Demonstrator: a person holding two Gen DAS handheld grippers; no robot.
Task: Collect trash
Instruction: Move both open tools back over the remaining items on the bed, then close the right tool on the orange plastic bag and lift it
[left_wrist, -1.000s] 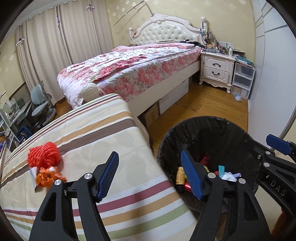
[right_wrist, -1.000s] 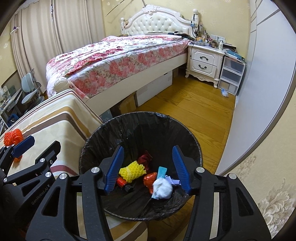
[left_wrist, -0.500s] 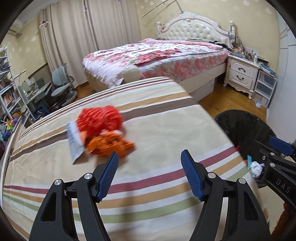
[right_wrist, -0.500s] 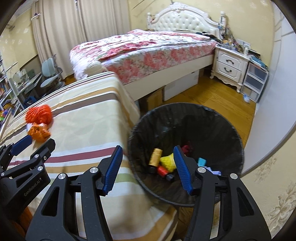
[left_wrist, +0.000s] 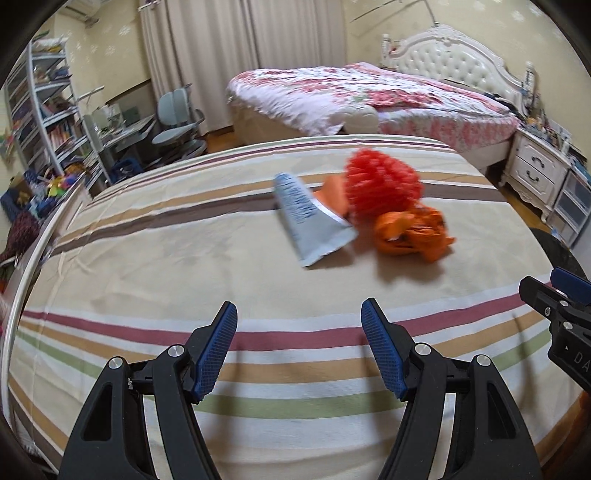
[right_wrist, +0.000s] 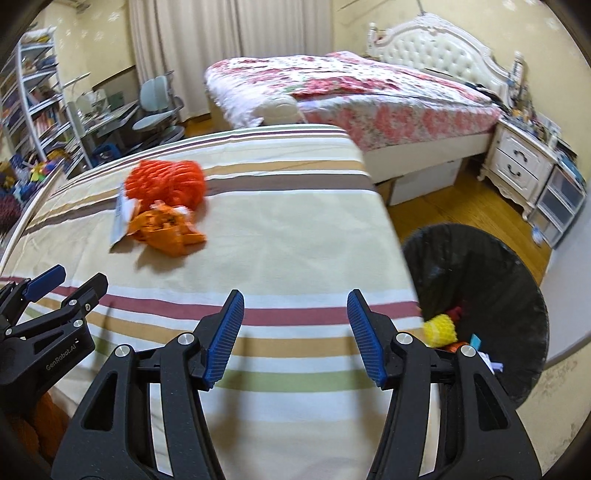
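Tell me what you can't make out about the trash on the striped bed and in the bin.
- Orange wrapper, both views: motion blur hides its print.
- Grey pouch, right wrist view: mostly hidden by the wrapper.
- Trash bin, left wrist view: cut off at the edge; right wrist view: right gripper covers some contents.

The left claw (left_wrist: 299, 345), a black plastic two-finger frame with blue ribbed pads (left_wrist: 216, 350), points forward and down, its jaws parted with nothing between them. The right claw (right_wrist: 295, 334), of the same black frame and blue pads (right_wrist: 365, 338), is tilted down likewise; its jaws are parted and empty too. The two sit side by side at about the same height: each shows at the edge of the other's view, the right claw's tip at the right edge of the left wrist view and the left claw's tip at the left edge of the right wrist view.
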